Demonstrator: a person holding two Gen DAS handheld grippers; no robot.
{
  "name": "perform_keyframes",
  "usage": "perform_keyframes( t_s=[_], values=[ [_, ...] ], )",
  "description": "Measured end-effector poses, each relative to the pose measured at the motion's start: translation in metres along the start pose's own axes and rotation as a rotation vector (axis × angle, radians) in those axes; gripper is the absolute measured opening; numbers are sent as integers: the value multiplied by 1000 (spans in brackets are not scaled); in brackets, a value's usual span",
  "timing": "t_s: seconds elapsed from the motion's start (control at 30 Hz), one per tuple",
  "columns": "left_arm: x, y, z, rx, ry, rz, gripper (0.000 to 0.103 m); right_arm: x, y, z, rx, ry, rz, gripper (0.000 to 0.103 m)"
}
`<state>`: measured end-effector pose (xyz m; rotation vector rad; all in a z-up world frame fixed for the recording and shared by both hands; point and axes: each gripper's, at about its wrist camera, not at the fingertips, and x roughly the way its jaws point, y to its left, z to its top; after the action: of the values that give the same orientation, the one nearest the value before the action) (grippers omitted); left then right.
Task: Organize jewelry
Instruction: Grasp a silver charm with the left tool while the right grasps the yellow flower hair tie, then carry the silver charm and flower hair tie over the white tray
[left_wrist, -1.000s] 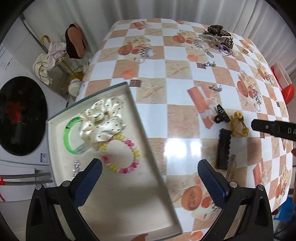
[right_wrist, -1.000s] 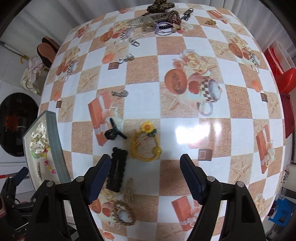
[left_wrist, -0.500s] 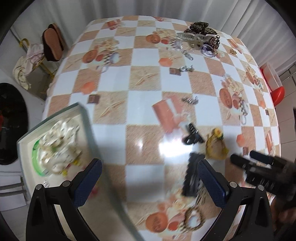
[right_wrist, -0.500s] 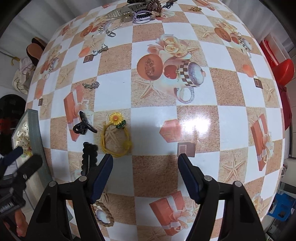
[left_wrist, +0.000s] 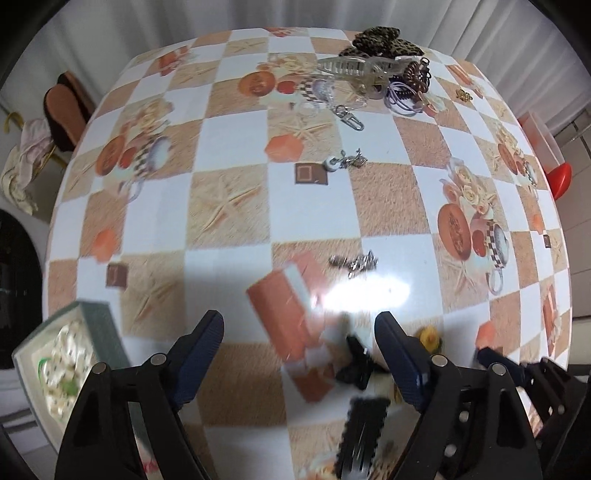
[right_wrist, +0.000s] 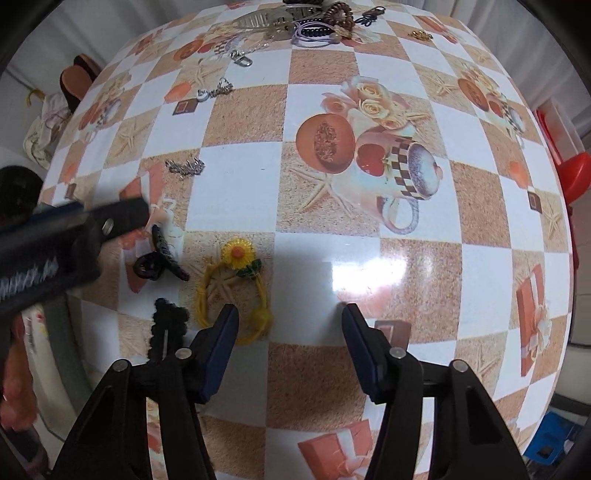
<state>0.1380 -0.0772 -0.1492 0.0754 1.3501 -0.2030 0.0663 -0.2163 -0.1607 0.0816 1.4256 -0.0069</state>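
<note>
My left gripper (left_wrist: 299, 328) is open and empty above the checkered table, its right finger close over a small black claw clip (left_wrist: 356, 363). A long black hair clip (left_wrist: 364, 432) lies nearer me. The tray (left_wrist: 99, 332) with a cream scrunchie (left_wrist: 68, 354) sits at the lower left. My right gripper (right_wrist: 288, 317) is open and empty, its left finger over a yellow flower hair tie (right_wrist: 236, 288). The black claw clip (right_wrist: 162, 256) and the long black clip (right_wrist: 166, 332) lie left of it. The left gripper shows there as a dark bar (right_wrist: 70, 229).
A pile of hair clips, ties and chains (left_wrist: 373, 77) lies at the table's far edge. A silver chain (left_wrist: 354, 262) and a small charm (left_wrist: 343, 160) lie mid-table. A red stool (right_wrist: 572, 173) stands to the right, a chair with clothes (left_wrist: 44, 125) to the left.
My left gripper has swung right, away from the tray, to the black clips. My right gripper has moved closer to the yellow hair tie. Both stay open.
</note>
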Motion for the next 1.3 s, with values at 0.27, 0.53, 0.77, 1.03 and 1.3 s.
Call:
perform_keyframes(
  t_s=[0.27,0.53,0.77,1.03,1.3],
  values=[
    [19,-20,22,50,6,-8,86,1,8,-5,-65,-43,-67,59],
    [28,-35,29,90,6,21,60,-2,16,-11,-92,-62,-66,44],
    [22,-40,32,101,1,3,17,-2,29,-7,-77,-52,-34,14],
    [-1,-26,23,61,-31,-38,17,-14,-6,-4,37,-33,73,14],
    [-33,-10,2,34,-58,-65,17,-32,-27,-18,140,-22,146,14]
  ],
)
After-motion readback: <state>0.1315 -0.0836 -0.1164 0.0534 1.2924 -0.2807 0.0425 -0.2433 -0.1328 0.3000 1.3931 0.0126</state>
